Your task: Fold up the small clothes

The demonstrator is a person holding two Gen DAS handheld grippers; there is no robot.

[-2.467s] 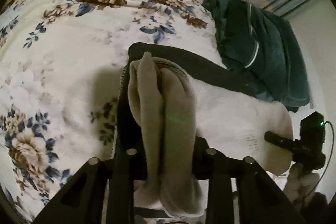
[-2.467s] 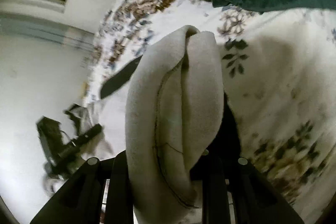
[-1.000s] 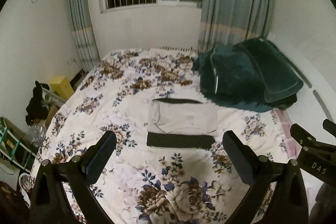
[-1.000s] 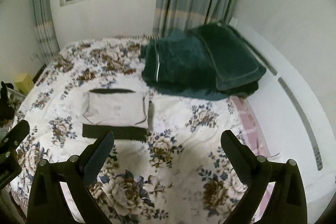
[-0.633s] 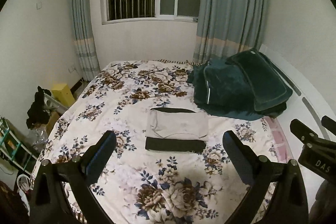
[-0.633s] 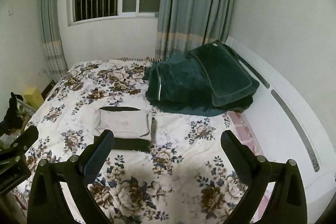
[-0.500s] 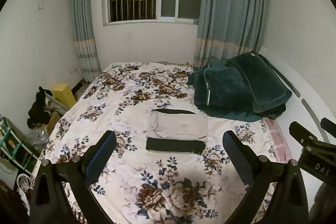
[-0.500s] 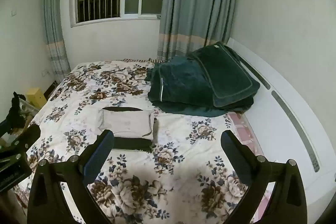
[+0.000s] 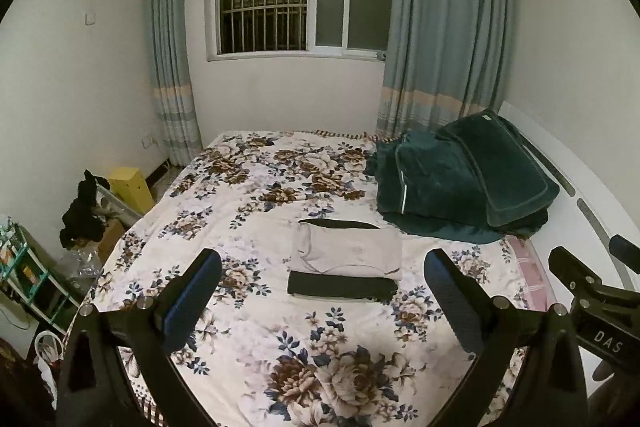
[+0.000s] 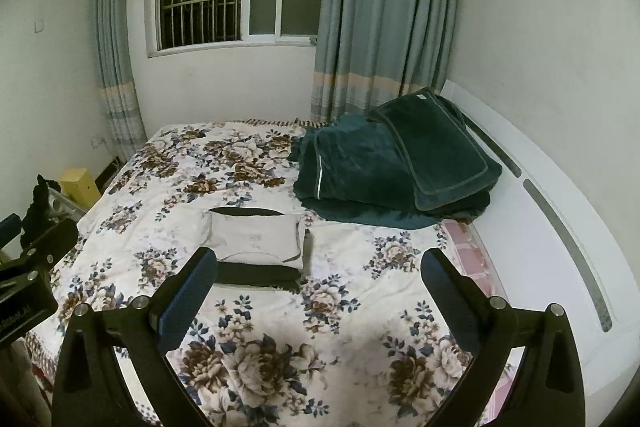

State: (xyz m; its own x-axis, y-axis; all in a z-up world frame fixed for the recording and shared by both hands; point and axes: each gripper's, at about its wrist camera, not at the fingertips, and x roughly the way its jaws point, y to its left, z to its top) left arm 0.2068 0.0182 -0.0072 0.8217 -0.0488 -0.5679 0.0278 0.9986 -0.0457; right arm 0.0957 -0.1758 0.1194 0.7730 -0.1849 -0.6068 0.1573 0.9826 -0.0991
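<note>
A folded beige garment (image 9: 347, 251) lies on a folded black garment (image 9: 342, 285) in the middle of the floral bed (image 9: 280, 331). The stack also shows in the right wrist view, beige (image 10: 256, 237) over black (image 10: 256, 273). My left gripper (image 9: 322, 291) is open and empty, held well back above the bed's near end. My right gripper (image 10: 318, 287) is open and empty too, also far from the stack. The right gripper's body (image 9: 592, 307) shows at the right edge of the left view, the left gripper's body (image 10: 28, 275) at the left edge of the right view.
A dark green folded blanket pile (image 9: 460, 187) lies at the bed's far right against the white headboard (image 10: 560, 227). A yellow box (image 9: 130, 187), dark clothes (image 9: 80, 211) and a shelf rack (image 9: 24, 279) stand on the floor left of the bed. Window and curtains are behind.
Both grippers let go of the beige garment, opened, and drew back and up from the bed. Over the last second they kept pulling away, so the stack looks smaller.
</note>
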